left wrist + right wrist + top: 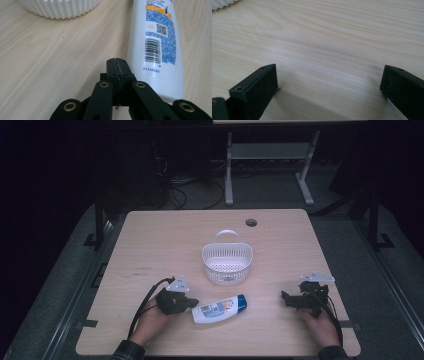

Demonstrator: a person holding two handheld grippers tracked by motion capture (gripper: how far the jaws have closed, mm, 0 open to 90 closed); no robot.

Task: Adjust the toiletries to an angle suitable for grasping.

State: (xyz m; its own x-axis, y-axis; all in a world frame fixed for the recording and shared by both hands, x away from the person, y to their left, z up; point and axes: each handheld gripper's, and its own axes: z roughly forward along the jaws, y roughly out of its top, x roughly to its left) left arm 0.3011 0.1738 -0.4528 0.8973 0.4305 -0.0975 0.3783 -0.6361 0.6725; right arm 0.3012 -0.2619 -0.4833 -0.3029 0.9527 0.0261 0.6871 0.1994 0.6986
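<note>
Dark room all around, with cables and a desk frame on the floor behind, and a light wood surface [150,250] lit in the middle of it. On it, a white slatted basket [227,262] with a handle sits near the centre, and a white bottle [219,309] with a blue cap lies on its side just in front of it, cap pointing right.

Left tongs [191,302] are clenched tight with nothing between them, the jaws pressed flat together right beside the bottle's base end. Judging by that, they look parked for a nudge or about to open for a grab, not holding anything. Right tongs [284,296] are released, jaws spread wide over bare wood, well apart from the bottle, probably just waiting.

Bottle's back label faces up: barcode, QR code, dense blue text too small to read, and a stamped 21142863 [151,70] near the base. Brand can't be made out.
</note>
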